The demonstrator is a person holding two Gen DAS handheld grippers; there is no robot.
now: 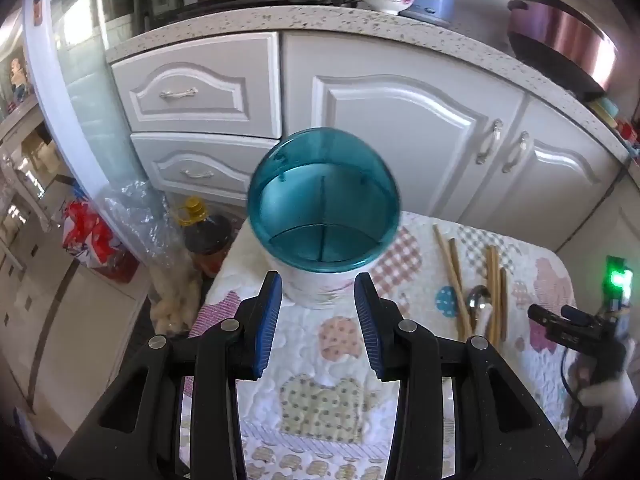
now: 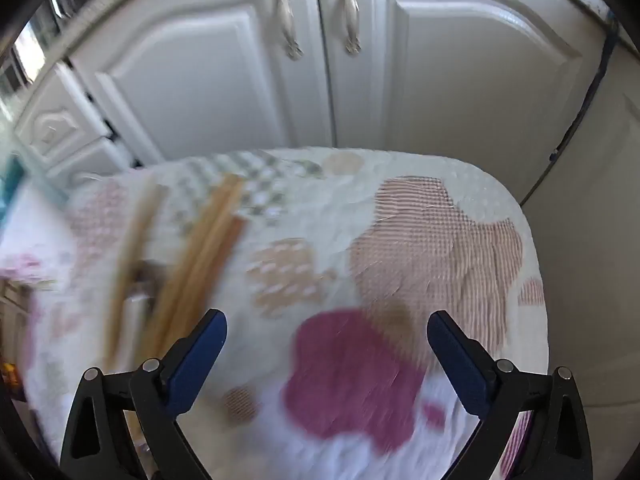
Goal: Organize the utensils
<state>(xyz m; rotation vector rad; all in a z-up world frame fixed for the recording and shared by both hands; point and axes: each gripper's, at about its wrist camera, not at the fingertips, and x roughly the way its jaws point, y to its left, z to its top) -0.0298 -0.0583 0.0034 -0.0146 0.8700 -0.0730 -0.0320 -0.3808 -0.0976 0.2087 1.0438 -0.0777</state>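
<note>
Each hand-held gripper (image 1: 319,280) (image 2: 327,322): black frame, blue ribbed pads, silver screws.

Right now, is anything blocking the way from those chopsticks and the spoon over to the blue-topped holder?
Nothing visible does. The chopsticks and spoon lie on the patterned cloth, to the right of the utensil holder; only bare cloth lies between them, and its top is open.

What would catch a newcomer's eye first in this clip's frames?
The teal-rimmed utensil holder dominates, standing on the patchwork cloth just ahead of the open left gripper. To its right lie wooden chopsticks and a metal spoon. The right gripper hovers open over the cloth.
</note>
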